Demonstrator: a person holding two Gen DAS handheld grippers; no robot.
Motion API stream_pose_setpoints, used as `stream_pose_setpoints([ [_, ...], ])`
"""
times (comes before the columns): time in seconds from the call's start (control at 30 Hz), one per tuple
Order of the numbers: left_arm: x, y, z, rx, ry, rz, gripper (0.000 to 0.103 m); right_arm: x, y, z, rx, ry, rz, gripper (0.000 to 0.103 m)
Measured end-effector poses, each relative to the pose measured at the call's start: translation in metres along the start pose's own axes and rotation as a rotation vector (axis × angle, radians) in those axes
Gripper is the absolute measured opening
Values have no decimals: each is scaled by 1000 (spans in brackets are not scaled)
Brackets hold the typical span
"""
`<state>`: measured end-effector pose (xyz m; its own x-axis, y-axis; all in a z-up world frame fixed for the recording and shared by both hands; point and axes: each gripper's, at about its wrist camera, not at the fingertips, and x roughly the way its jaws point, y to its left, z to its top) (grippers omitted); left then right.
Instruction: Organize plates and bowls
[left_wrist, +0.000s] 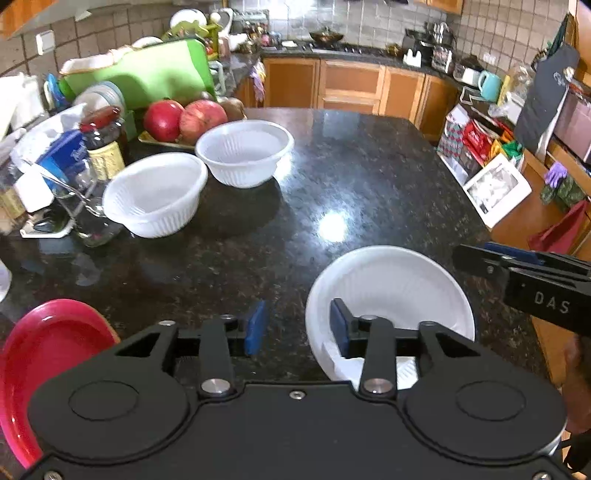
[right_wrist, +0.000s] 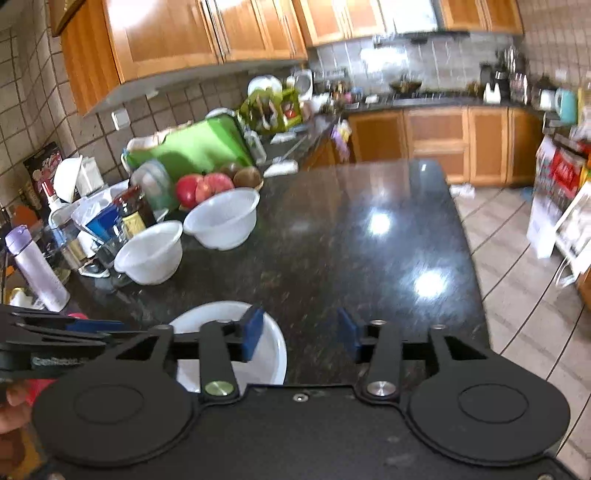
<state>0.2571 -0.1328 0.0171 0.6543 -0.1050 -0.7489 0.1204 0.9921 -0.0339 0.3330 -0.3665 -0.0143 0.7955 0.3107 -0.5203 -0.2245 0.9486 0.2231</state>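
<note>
Here both the left hand-held gripper (left_wrist: 298, 326) and the right hand-held gripper (right_wrist: 301, 334) are seen released above the desk (left_wrist: 351, 177), nothing being grasped.

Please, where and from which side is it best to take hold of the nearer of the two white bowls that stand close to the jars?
Grip the nearer white bowl by its rim, one finger inside and one outside. It stands upright with its mouth open and a thin lip. Probably come from the bare counter side, because jars crowd the far side and the second bowl stands close beside it.
</note>
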Motion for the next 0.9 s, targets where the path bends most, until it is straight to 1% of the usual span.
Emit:
stream_pose_setpoints([
  [0.03,-3,1,0,-3,-16,12,54,-2,1,1,-13,-15,1,58],
  [0.1,-11,3,-1,-7,-52,45,64,-7,5,2,-34,-39,9,63],
  [0.2,-23,9,-2,-18,-113,94,71,-13,15,6,-71,-84,9,65],
  [0.3,-32,20,0,-34,-152,115,76,-21,26,11,-121,-124,25,66],
  [0.4,-38,31,2,-52,-174,133,77,-26,35,18,-134,-129,59,68],
  [0.5,-43,42,5,-61,-206,167,77,-28,44,29,-130,-95,100,68],
  [0.6,-44,55,12,-47,-211,189,77,-24,53,42,-98,-30,141,68],
  [0.67,-44,65,23,-34,-191,179,76,-21,60,53,-83,17,165,68],
  [0.73,-44,76,35,-25,-172,154,76,-17,67,63,-69,43,177,68],
  [0.83,-45,87,54,-12,-151,121,72,-8,77,79,-59,85,164,68],
  [0.9,-43,93,66,-7,-141,101,70,0,84,88,-52,104,149,65],
])
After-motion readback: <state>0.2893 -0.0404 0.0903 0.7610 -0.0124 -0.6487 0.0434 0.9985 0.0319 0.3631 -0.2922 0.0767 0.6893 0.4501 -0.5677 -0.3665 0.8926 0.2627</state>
